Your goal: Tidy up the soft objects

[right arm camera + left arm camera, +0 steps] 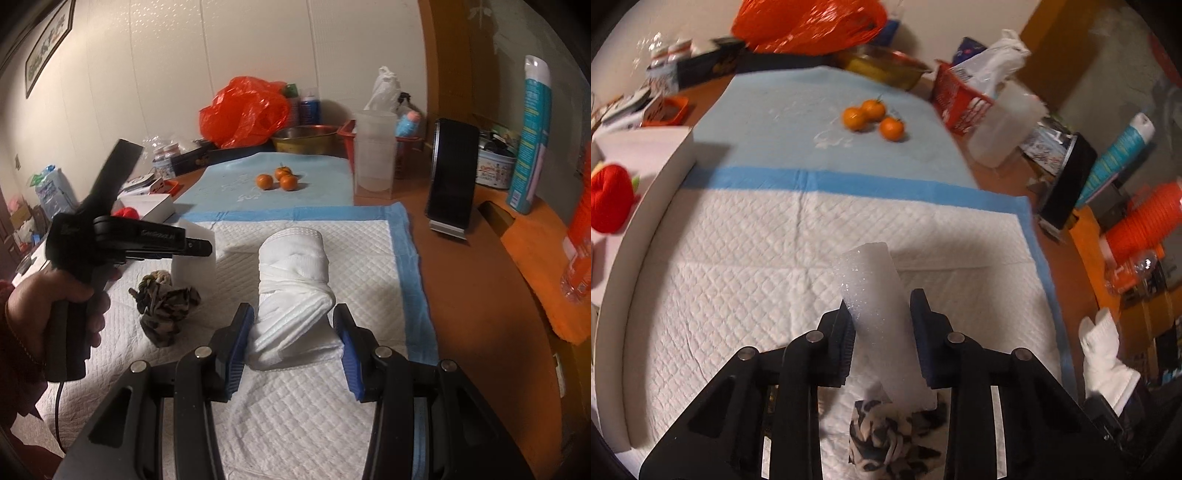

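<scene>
My left gripper (882, 302) is shut on a white foam block (871, 291), held upright above the quilted white pad (738, 295). Under it lies a crumpled black-and-cream patterned cloth (894, 443). In the right wrist view a hand holds that left gripper (110, 236) at the left, the foam block (194, 266) at its tips and the patterned cloth (166, 306) on the pad below. My right gripper (293, 314) is shut on a rolled white towel (291, 280), its blue pads pressing the roll's near end. The towel (1104, 354) shows at the right edge of the left wrist view.
Three oranges (873, 118) sit on the light blue mat (768, 122) beyond the pad. A red plush toy (609, 199) lies by a white box (639, 147) at the left. An orange plastic bag (243, 110), a metal bowl (306, 138), a clear jug (373, 155) and a phone on a stand (450, 177) crowd the back and right.
</scene>
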Demonstrator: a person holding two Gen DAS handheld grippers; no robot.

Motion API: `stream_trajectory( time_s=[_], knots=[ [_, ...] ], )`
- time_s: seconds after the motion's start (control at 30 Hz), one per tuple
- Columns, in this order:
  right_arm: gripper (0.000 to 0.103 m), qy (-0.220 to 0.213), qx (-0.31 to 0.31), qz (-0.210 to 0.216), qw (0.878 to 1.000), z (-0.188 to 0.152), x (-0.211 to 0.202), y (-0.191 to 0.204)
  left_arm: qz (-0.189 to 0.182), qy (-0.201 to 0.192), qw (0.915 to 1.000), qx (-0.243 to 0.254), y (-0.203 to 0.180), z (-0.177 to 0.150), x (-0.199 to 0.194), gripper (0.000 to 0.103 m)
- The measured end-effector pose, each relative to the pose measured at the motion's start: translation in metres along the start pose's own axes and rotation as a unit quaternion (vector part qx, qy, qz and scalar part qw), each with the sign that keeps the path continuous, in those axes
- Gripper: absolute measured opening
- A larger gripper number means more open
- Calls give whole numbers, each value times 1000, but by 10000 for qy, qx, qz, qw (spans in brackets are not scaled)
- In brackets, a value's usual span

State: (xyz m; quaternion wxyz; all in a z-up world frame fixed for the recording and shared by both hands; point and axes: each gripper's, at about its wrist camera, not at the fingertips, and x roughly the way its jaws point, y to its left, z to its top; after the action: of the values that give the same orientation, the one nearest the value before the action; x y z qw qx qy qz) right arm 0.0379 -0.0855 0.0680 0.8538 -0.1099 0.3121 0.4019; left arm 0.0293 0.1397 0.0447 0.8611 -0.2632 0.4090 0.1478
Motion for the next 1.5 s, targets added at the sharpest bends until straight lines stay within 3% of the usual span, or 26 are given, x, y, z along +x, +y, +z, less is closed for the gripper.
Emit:
stream_trajectory(
  time_s=[0.2,0.33,0.53,0.63,0.77,0.97,1.07,1.1,1.13,1.17,1.2,1.33,1.5],
  knots=[
    [44,-460,217,9,9987,12,-21,-2,-409,-564,9975,-74,-2,0,-45,27],
    [44,-941,235,108,9952,27,-45,7,-411,-1190,9920,51,-6,-1,-99,27],
    [44,-1561,134,373,9869,51,-80,33,321,-2204,9723,706,-10,-13,-182,27],
    [44,-1696,125,546,9839,59,-91,49,584,-2401,9662,735,2,-17,-205,27],
    [44,-1801,-37,719,9810,66,-95,72,718,-2477,9645,577,29,-26,-224,27],
    [44,-1747,-142,906,9803,70,-88,97,872,-2469,9647,270,68,-37,-241,27],
    [44,-1747,-170,973,9797,73,-86,106,762,-2263,9707,280,80,-46,-239,29],
    [44,-1737,-175,999,9796,73,-86,108,706,-2142,9738,295,84,-50,-236,33],
    [44,-1733,-174,1021,9794,74,-84,109,669,-2023,9765,329,86,-54,-231,56],
    [44,-1732,-182,1036,9793,74,-84,111,629,-1835,9802,406,90,-60,-223,85],
    [44,-1725,-190,1041,9793,74,-83,112,600,-1659,9832,479,93,-66,-214,94],
    [45,-1625,-184,1031,9811,71,-80,113,444,-822,9917,881,103,-91,-177,97],
    [45,-1482,-107,1035,9835,67,-75,113,275,-355,9903,1317,100,-119,-151,97]
  ],
)
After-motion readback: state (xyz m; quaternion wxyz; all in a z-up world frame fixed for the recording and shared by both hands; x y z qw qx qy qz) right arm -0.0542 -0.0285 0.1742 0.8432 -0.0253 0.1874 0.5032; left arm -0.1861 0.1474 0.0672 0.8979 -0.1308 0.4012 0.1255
